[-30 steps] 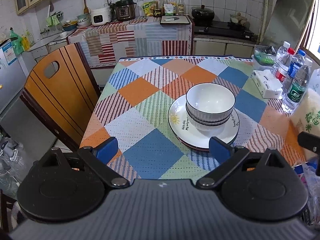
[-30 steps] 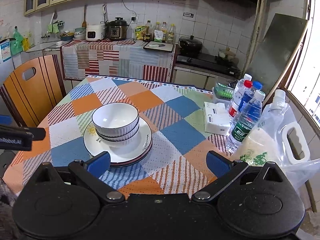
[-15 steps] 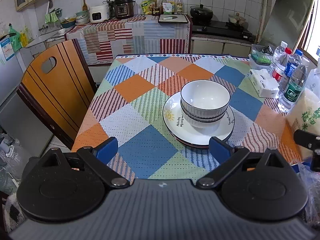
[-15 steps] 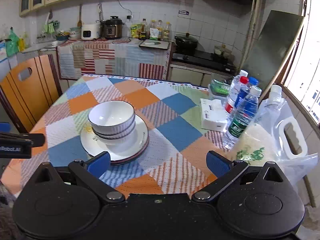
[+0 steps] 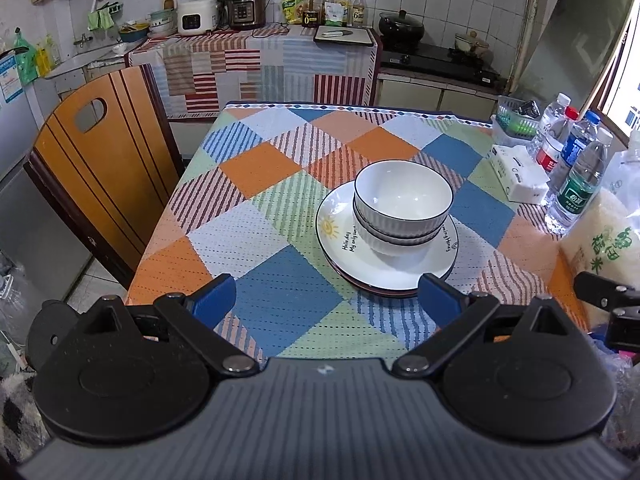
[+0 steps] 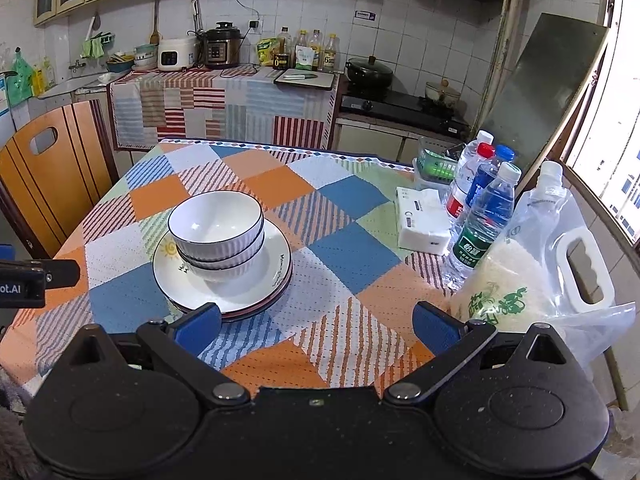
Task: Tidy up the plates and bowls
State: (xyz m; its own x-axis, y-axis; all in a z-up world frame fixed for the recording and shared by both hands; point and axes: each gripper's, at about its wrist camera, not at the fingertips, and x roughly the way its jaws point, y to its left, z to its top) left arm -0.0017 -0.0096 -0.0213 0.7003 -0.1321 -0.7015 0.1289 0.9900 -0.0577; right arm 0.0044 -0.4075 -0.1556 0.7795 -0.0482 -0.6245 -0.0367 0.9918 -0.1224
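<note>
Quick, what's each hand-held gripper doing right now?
Left hand-held gripper: open, holding nothing.
Right hand-held gripper: open, holding nothing.

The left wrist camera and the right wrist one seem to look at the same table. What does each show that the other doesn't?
Only the left wrist view shows the floor beside the wooden chair and the refrigerator.

Only the right wrist view shows the whole rice bag with its white handle, and the bright window.

Both show the stacked bowls on the plates, the water bottles, the tissue pack, the patchwork tablecloth and the kitchen counter behind.
</note>
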